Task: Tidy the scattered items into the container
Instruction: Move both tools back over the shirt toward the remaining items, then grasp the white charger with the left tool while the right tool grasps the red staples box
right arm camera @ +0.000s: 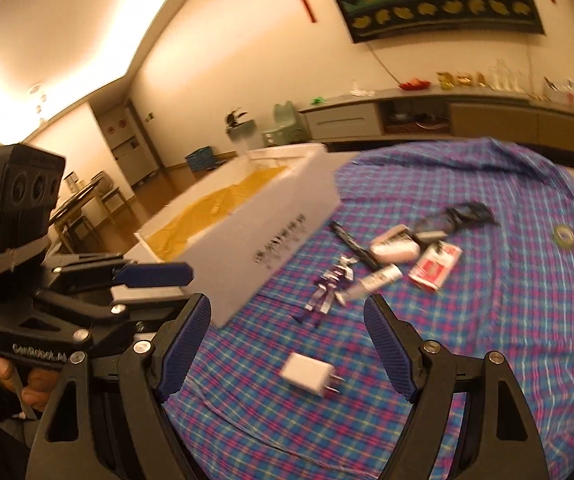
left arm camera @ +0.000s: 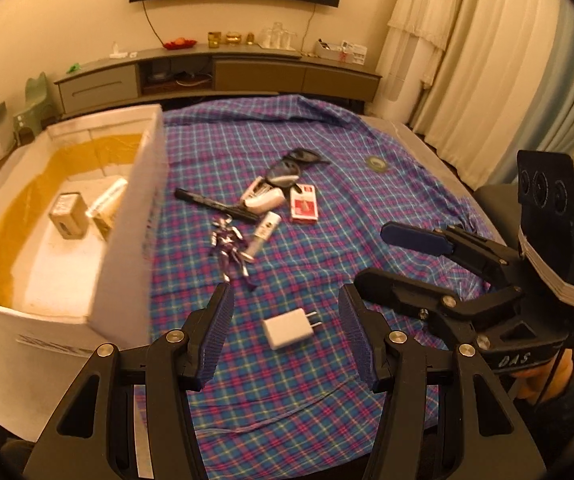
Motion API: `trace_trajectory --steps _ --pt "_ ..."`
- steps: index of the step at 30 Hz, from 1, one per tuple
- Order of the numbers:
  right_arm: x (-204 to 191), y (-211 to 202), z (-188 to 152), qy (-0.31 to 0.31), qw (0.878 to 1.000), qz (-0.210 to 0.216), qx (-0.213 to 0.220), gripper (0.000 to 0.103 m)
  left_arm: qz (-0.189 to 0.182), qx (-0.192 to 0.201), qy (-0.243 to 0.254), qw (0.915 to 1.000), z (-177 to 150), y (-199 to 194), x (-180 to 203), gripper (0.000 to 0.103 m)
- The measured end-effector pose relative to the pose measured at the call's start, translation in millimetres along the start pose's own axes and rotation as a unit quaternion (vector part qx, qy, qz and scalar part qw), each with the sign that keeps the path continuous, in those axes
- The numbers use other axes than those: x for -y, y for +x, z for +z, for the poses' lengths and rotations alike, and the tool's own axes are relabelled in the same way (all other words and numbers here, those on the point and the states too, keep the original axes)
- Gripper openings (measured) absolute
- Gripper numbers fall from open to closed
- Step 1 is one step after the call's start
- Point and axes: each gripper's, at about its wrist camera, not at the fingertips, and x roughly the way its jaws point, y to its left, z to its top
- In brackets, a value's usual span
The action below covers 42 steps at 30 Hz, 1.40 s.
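Left wrist view takes in a plaid cloth (left arm camera: 307,208) spread over the surface, its far end rumpled at 12 o'clock and its near hem curving past the fingers at 6 o'clock. A white foam container (left arm camera: 127,216) stands at 9 o'clock; its near corner is cut off by the gripper frame, and its yellow-lined floor holds two small boxes (left arm camera: 69,216), one partly hidden behind the right wall. In the right wrist view the container (right arm camera: 271,236) is blurred and its printed side cannot be read.

At centre lies a tight cluster: sunglasses (left arm camera: 295,164), a black pen (left arm camera: 215,205), a red card pack (left arm camera: 304,203), a white tube (left arm camera: 263,236) and a purple toy figure (left arm camera: 231,248), several touching or overlapping, so their edges are hard to separate. Open cloth lies at 3 o'clock, bare but for a small round disc (left arm camera: 376,163).

A white charger plug (left arm camera: 289,327) lies alone toward 6 o'clock, well apart from the cluster.

Left gripper (left arm camera: 285,330) tilts down above the plug, fingers spread wide and released, the plug seen between them untouched. Right gripper (right arm camera: 287,350) also angles down, fingers parted and empty, the plug (right arm camera: 310,374) showing between their tips. A hand (right arm camera: 35,390) grips the left tool's handle.
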Motion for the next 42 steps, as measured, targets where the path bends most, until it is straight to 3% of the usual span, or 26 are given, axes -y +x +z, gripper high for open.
trace_trajectory --steps 3,9,16,19,25,33,38,42 --pt "17.3 1.3 -7.0 0.015 0.999 -0.035 -0.011 0.078 -0.006 -0.017 0.003 0.9998 -5.5 21.0 7.2 0.058" --pt "55.6 14.3 -17.8 0.049 0.99 -0.119 -0.059 0.061 -0.018 -0.05 -0.009 0.9986 -17.0 67.2 12.1 0.058" --pt "95.5 21.5 -27.6 0.105 0.979 -0.149 -0.087 0.04 -0.013 -0.067 0.0 0.9977 -25.4 98.4 9.3 0.058" --pt "102.6 26.9 -22.4 0.133 0.981 -0.108 -0.086 0.039 -0.012 -0.062 0.01 0.9979 -27.6 103.8 4.8 0.058" --pt "80.0 71.1 3.1 0.125 0.984 -0.054 -0.115 0.039 -0.023 -0.057 0.018 0.9979 -30.1 116.8 -1.4 0.059" --pt "116.6 134.7 37.1 0.135 0.968 -0.158 -0.137 0.044 -0.05 -0.054 0.021 0.9971 -40.6 125.7 -5.0 0.059" --pt "123.5 167.8 45.6 0.088 0.965 -0.195 -0.152 0.056 -0.06 -0.046 0.035 0.9965 -45.0 123.3 -5.7 0.057" --pt "124.6 173.4 47.6 0.059 0.964 -0.208 -0.152 0.052 -0.069 -0.046 0.039 0.9958 -49.9 118.3 -5.8 0.057"
